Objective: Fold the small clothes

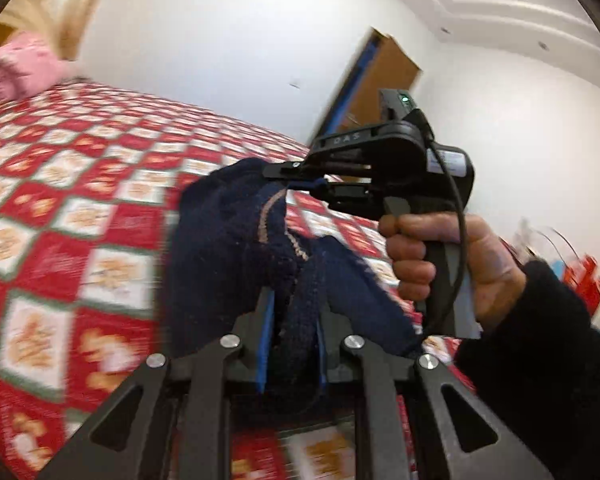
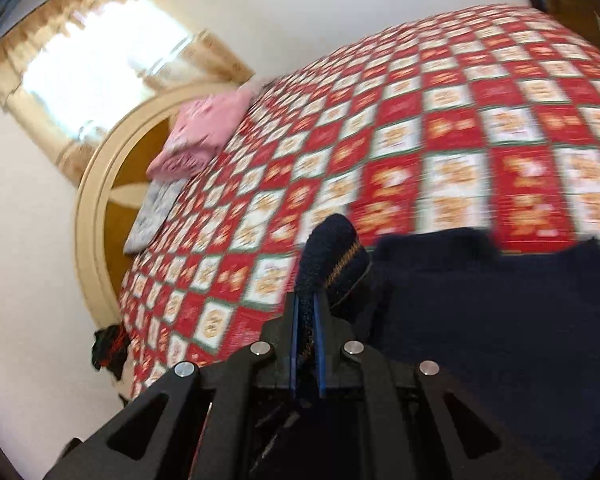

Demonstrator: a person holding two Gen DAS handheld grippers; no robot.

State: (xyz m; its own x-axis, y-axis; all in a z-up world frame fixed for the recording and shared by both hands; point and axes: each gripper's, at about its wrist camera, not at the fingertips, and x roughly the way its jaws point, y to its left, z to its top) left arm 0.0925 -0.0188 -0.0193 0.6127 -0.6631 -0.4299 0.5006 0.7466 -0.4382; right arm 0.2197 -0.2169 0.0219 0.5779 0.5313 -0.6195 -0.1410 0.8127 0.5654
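Note:
A dark navy knitted garment (image 1: 236, 232) with a tan stitched line hangs in the air above the bed. My left gripper (image 1: 290, 320) is shut on one bunched part of it, cloth pinched between the blue pads. In the same view my right gripper (image 1: 300, 180) is shut on another edge of the garment, held by a hand in a black sleeve. The right wrist view shows my right gripper (image 2: 306, 312) with navy knit (image 2: 480, 300) clamped between its pads, and the rest of the garment spreading to the right.
A bed with a red, white and green checked cover (image 2: 440, 128) fills both views. A folded pink cloth (image 2: 204, 132) and a grey patterned one (image 2: 152, 216) lie by the rounded headboard (image 2: 88, 200). Dark clothing (image 2: 108, 348) lies on the floor. A wooden door (image 1: 380, 80) stands behind.

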